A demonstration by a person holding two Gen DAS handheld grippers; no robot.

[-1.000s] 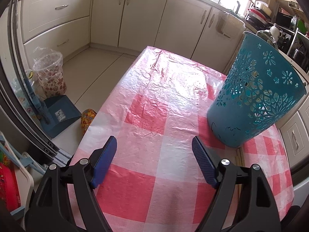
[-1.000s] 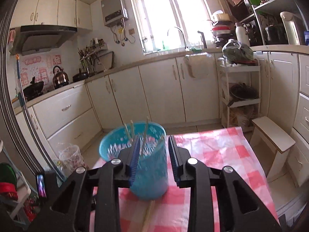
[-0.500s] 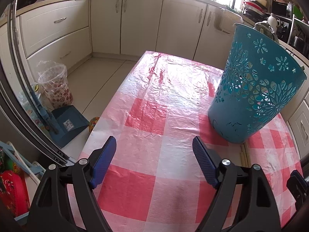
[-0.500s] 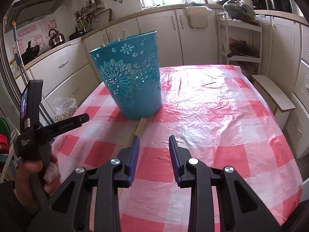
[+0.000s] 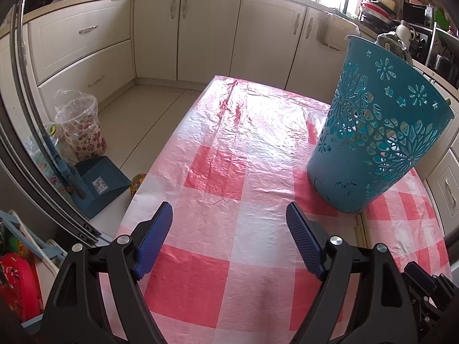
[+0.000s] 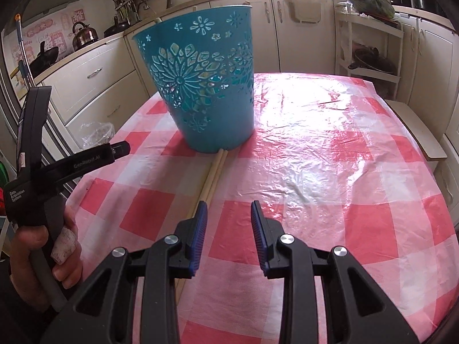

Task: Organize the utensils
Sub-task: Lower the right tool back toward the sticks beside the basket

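Observation:
A teal cut-out basket [image 6: 202, 86] stands upright on the red-and-white checked tablecloth [image 6: 315, 157]; it also shows at the right of the left wrist view [image 5: 375, 132]. Stick tips poke above its rim. A pair of wooden chopsticks [image 6: 213, 175] lies on the cloth from the basket's base toward me, also visible in the left wrist view [image 5: 360, 233]. My right gripper [image 6: 228, 210] is open and empty, low over the cloth, its left finger at the chopsticks' near part. My left gripper [image 5: 229, 219] is wide open and empty above the cloth, left of the basket.
The table's left edge drops to the floor, where a floral bin [image 5: 81, 132] and a blue dustpan [image 5: 99, 183] stand. Kitchen cabinets [image 5: 200, 28] lie beyond. A wooden stool [image 6: 416, 132] stands by the table's right side. The left hand-held gripper [image 6: 57, 169] is left of the basket.
My right gripper has come down from above the basket to low over the cloth beside the chopsticks. The left gripper has tilted up slightly and stays open.

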